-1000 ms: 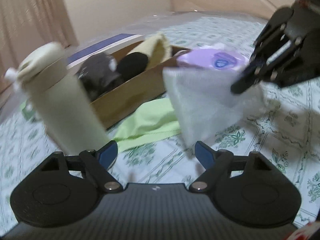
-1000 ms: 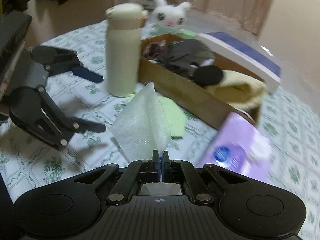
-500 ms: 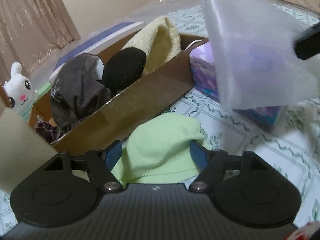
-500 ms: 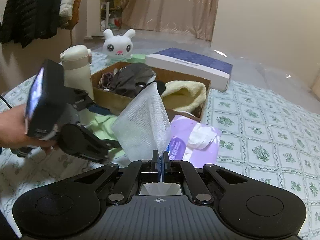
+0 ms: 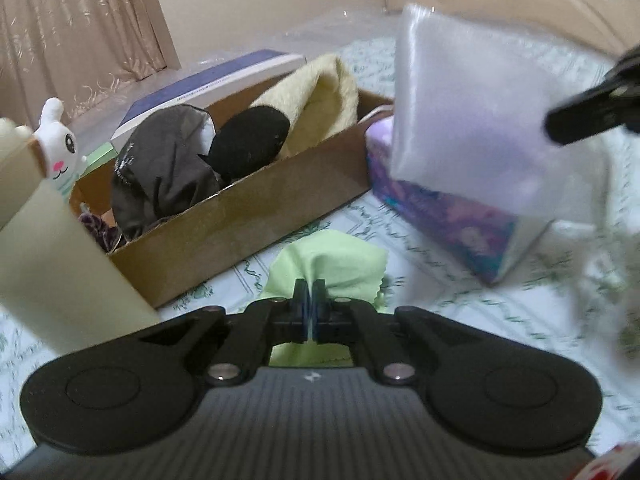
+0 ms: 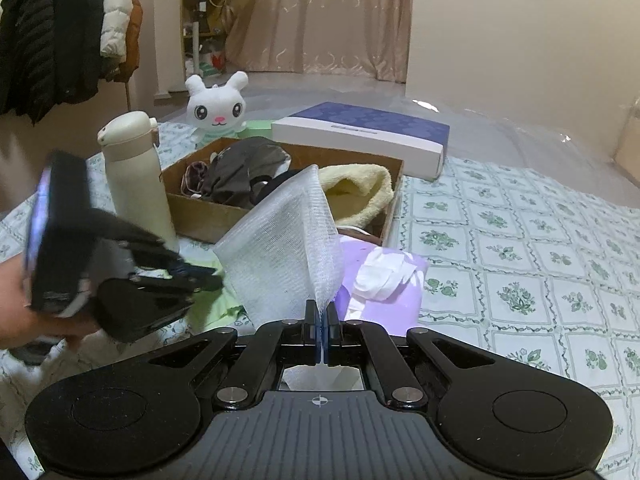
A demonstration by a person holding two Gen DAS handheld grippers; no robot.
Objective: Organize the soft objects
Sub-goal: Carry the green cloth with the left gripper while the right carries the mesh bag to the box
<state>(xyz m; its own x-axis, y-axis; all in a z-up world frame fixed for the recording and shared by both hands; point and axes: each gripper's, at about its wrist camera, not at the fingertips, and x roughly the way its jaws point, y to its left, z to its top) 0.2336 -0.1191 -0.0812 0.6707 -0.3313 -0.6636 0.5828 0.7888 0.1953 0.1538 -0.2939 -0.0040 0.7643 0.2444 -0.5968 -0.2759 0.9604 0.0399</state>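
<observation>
My left gripper [image 5: 310, 303] is shut on the light green cloth [image 5: 332, 256], which lies bunched on the tablecloth in front of the cardboard box [image 5: 240, 216]. My right gripper [image 6: 321, 320] is shut on a white gauze cloth [image 6: 284, 256] and holds it up above the purple tissue pack [image 6: 384, 276]. The gauze [image 5: 468, 112] also hangs at upper right in the left wrist view. The box [image 6: 208, 216] holds a dark grey garment [image 5: 160, 176], a black item [image 5: 248, 144] and a yellow towel [image 5: 320, 96].
A cream bottle [image 6: 136, 176] stands left of the box, close to my left gripper. A white bunny plush [image 6: 216, 108] and a blue-and-white flat box [image 6: 360, 132] sit behind it. The purple tissue pack [image 5: 448, 216] lies right of the box on the green-patterned tablecloth [image 6: 520, 264].
My left gripper moved down onto the green cloth and closed on it. My right gripper kept holding the white gauze and shifted slightly.
</observation>
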